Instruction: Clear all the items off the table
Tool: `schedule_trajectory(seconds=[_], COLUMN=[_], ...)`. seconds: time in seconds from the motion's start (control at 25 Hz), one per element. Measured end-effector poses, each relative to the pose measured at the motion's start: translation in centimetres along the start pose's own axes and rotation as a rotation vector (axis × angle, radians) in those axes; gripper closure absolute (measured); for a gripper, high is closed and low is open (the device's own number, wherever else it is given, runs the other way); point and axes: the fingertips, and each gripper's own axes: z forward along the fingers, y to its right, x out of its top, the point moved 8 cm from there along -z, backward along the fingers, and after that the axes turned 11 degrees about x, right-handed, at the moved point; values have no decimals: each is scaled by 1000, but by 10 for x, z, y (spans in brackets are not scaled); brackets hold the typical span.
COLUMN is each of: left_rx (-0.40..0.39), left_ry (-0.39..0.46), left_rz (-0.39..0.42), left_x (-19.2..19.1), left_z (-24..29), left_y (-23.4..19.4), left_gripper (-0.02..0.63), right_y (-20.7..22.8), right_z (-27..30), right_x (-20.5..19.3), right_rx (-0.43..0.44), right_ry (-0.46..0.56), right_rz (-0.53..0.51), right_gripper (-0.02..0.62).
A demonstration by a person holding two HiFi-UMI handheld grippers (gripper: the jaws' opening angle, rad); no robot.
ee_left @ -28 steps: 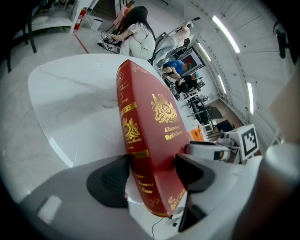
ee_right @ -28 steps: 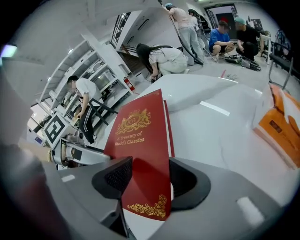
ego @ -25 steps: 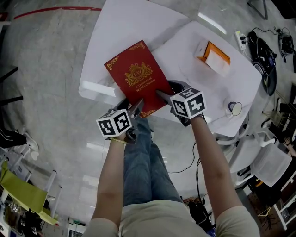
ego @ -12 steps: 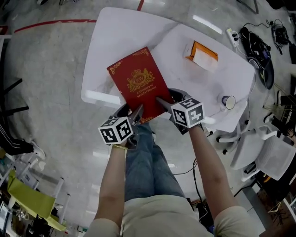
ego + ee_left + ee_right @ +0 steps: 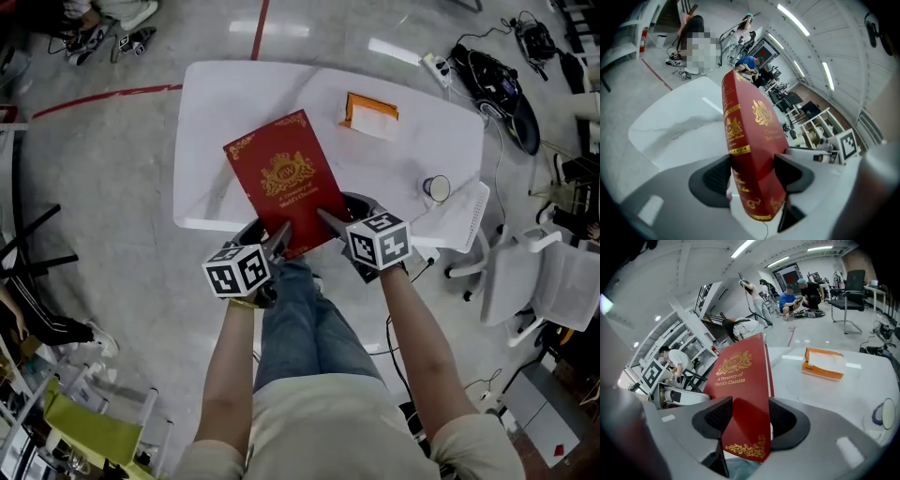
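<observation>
A large red book [image 5: 281, 183] with gold lettering is held by its near edge above the white table [image 5: 220, 112]. My left gripper [image 5: 278, 234] is shut on its near left corner, the spine and cover pressed between the pads [image 5: 717, 176]. My right gripper [image 5: 328, 220] is shut on the near right corner. In the left gripper view the book [image 5: 750, 126] stands tilted between the jaws of the left gripper [image 5: 752, 176]. The right gripper view shows the book's [image 5: 740, 376] front cover rising from the right gripper [image 5: 750, 420].
An orange tissue box [image 5: 370, 114] [image 5: 824, 364] lies at the table's far side. A small round cup [image 5: 435, 187] [image 5: 881, 413] stands near its right edge. White chairs [image 5: 553, 281] and black bags with cables [image 5: 497, 84] are on the floor to the right.
Both grippers have risen with the red book between them. The table now lies farther below and looks smaller, and the book hangs clear of its surface.
</observation>
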Motion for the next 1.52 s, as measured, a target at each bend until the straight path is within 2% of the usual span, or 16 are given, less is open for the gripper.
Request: schedule_trajectory(seconds=[0.96, 1.52], left_rx=[-140, -193], left_ry=[-81, -125], left_rz=[257, 398], left_x=[18, -1], left_z=[-55, -53], left_y=[106, 181], left_gripper=[314, 314], right_y=[-49, -39], right_z=[-133, -207], right_x=[-13, -50], right_rx=[-174, -239], right_ry=[211, 324], right_rz=[98, 166], right_gripper=[357, 359])
